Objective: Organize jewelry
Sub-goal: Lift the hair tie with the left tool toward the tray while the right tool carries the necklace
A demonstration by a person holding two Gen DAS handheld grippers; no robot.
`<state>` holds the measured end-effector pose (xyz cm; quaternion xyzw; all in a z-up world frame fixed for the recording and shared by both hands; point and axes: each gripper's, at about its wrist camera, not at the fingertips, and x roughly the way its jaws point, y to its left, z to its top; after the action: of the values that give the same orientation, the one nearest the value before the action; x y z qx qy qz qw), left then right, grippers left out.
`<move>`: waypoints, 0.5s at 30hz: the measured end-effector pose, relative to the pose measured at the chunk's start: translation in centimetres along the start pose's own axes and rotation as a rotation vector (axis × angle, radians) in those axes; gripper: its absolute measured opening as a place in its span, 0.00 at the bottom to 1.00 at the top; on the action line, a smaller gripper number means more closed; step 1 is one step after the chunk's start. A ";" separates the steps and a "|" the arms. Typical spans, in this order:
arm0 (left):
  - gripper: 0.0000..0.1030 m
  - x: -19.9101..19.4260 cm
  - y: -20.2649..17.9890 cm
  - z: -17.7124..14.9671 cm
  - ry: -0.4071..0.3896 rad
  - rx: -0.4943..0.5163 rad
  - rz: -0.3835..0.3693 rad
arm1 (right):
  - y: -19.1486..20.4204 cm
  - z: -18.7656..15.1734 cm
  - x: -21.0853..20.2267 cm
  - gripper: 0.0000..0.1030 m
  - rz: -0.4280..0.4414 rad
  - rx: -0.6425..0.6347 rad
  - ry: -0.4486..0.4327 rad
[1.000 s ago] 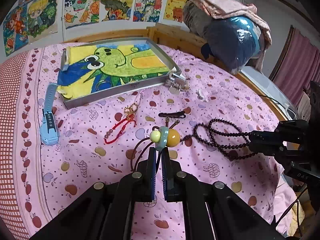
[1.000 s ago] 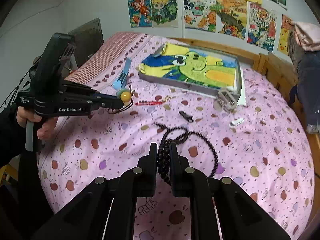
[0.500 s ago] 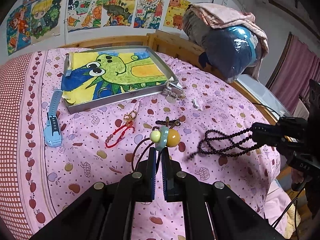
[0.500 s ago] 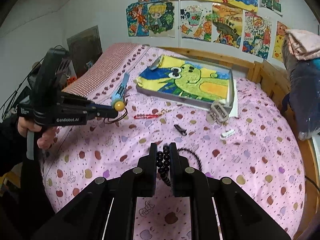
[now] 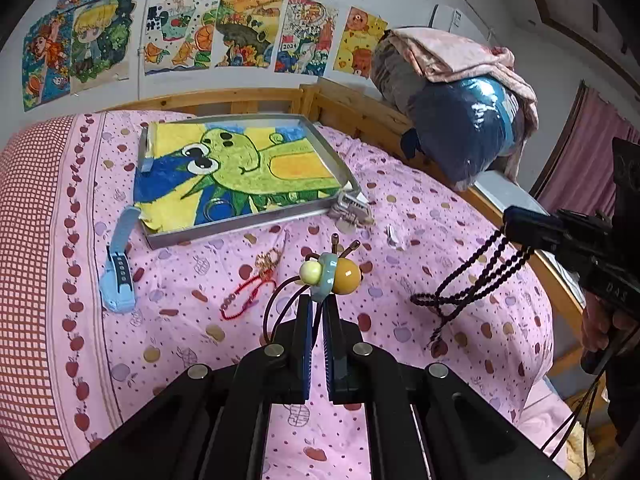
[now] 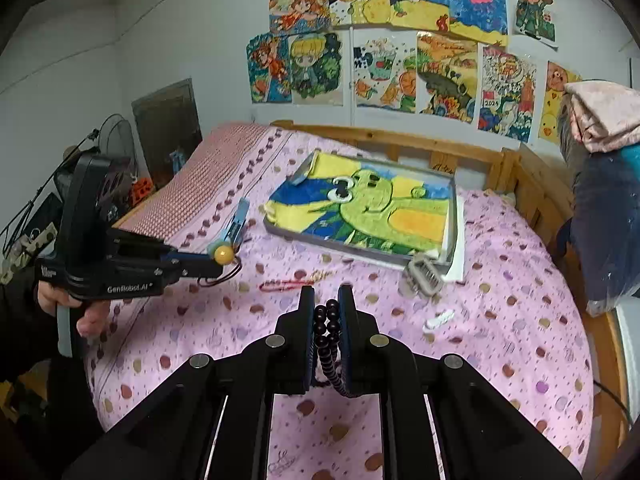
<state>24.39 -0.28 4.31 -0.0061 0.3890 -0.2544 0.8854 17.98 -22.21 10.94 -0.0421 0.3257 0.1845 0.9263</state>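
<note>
White lettering reading "GenRobot.AI" ran along the dark side of the left tool [image 6: 218,268], just above the hand [image 6: 86,316] that gripped its handle, in the right wrist view. A smaller white mark sat further back on the same body, too small to read. In the left wrist view, pale letters that looked like "DAS" showed on the black body of the right tool [image 5: 516,222], only partly legible. On the wall above the head edge of the bed, one of the drawings [image 5: 306,34] carried a small white patch with the number "2024"; the same drawing [image 6: 506,92] showed that patch again, blurred
</note>
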 end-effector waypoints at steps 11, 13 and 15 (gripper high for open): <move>0.05 -0.7 1.3 3.4 -0.051 -0.032 0.016 | -0.6 5.0 1.0 0.10 0.000 -0.010 -0.054; 0.05 -0.7 1.8 4.2 -0.063 -0.034 0.029 | -0.8 6.3 1.6 0.10 0.003 -0.009 -0.061; 0.05 -0.6 2.3 5.0 -0.071 -0.041 0.033 | -0.9 7.5 2.3 0.10 0.000 -0.013 -0.069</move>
<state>28.55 1.07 7.78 -0.0270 0.3626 -0.2313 0.9024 24.36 -20.85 15.34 -0.0420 0.2923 0.1878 0.9368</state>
